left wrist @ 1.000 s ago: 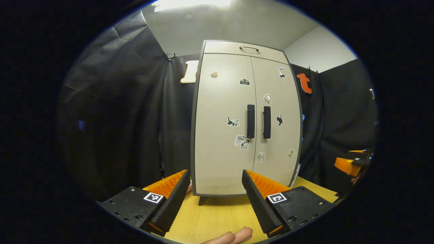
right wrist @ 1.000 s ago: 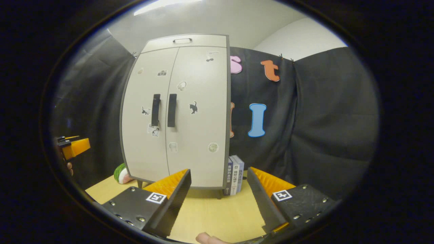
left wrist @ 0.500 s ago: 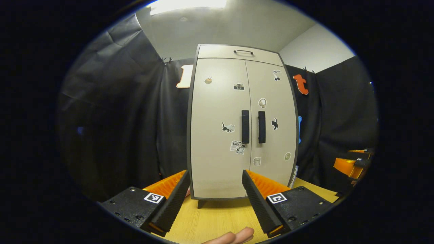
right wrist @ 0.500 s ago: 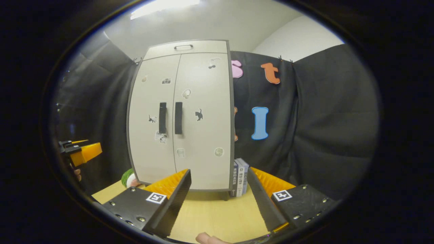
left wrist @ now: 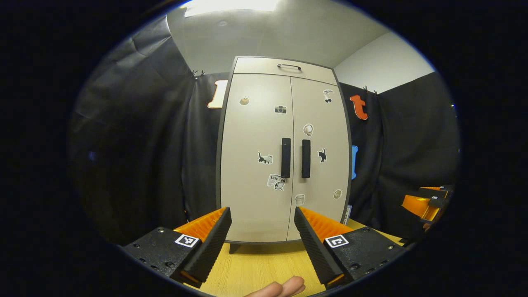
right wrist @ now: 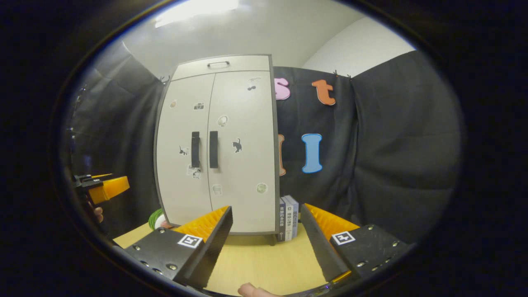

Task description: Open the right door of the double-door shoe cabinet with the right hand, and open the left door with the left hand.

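The shoe cabinet (left wrist: 284,156) is standing upright on the wooden surface (left wrist: 264,268), both doors closed, its two black handles (left wrist: 286,158) sitting side by side at the centre seam. The left gripper (left wrist: 262,243) is hovering well short of it, fingers spread, holding nothing. The right gripper (right wrist: 266,243) is likewise hanging spread and empty. Books (right wrist: 288,218) are standing just beside the cabinet's right side.

A recording booth, staged like a corner of a home.

Black cloth (right wrist: 396,144) hangs on the walls around me, and a sticker-dotted shoe cabinet (left wrist: 255,198) stands on a wooden table (right wrist: 264,264) with books (right wrist: 288,216) beside it, under a plain ceiling light (left wrist: 231,5).
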Tool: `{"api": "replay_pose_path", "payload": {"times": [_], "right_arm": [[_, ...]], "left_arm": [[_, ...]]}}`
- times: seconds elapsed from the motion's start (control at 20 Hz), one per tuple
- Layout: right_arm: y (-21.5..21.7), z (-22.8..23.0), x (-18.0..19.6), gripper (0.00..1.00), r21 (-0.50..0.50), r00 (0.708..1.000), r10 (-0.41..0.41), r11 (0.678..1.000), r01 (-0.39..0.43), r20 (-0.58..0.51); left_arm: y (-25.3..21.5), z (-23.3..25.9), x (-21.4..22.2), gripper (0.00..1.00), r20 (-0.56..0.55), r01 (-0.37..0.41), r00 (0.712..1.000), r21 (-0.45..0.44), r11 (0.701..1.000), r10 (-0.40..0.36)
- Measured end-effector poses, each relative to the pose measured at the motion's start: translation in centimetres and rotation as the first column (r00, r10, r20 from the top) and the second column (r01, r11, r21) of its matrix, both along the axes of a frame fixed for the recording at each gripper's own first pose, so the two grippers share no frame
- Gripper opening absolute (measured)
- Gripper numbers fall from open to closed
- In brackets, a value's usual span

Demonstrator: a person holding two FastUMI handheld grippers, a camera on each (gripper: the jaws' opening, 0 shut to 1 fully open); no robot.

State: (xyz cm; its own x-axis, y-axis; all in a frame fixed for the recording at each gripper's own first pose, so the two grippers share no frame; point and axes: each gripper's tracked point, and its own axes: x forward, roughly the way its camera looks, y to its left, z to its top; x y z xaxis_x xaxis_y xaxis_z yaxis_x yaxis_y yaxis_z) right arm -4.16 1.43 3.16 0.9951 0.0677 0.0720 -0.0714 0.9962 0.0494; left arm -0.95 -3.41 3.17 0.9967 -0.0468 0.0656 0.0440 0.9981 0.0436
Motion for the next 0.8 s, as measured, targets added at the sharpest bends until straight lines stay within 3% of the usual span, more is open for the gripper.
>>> {"api": "replay_pose_path", "payload": {"times": [0.3, 0.35, 0.6, 0.65, 0.7, 0.8], "right_arm": [[1.1, 0.1, 2.5, 0.98, 0.003, 0.999, 0.025, 1.000, -0.025, -0.022], [1.5, 0.3, 3.4, 0.98, -0.002, 0.999, 0.028, 1.000, -0.028, -0.025], [5.0, 2.0, 9.7, 0.98, -0.040, 0.997, 0.067, 0.997, -0.069, -0.048], [6.0, 2.7, 11.0, 0.94, -0.049, 0.995, 0.084, 0.995, -0.086, -0.047], [6.9, 3.4, 12.3, 0.98, -0.049, 0.994, 0.096, 0.994, -0.098, -0.044], [9.1, 5.2, 14.7, 0.98, -0.039, 0.991, 0.128, 0.991, -0.129, -0.029]], "left_arm": [[0.4, -0.9, 0.1, 0.92, -0.012, -0.001, 1.000, -0.023, 1.000, 0.001], [0.6, -1.4, 0.2, 0.95, -0.024, 0.003, 1.000, -0.027, 1.000, -0.003], [2.3, -2.6, 0.5, 0.95, -0.040, -0.013, 0.999, -0.033, 0.999, 0.011], [2.4, -2.8, 0.4, 0.95, -0.042, -0.007, 0.999, -0.035, 0.999, 0.006], [2.6, -3.0, 0.4, 0.95, -0.045, -0.004, 0.999, -0.038, 0.999, 0.002], [3.1, -3.7, 0.2, 0.95, -0.056, -0.001, 0.998, -0.040, 0.999, -0.002]]}}
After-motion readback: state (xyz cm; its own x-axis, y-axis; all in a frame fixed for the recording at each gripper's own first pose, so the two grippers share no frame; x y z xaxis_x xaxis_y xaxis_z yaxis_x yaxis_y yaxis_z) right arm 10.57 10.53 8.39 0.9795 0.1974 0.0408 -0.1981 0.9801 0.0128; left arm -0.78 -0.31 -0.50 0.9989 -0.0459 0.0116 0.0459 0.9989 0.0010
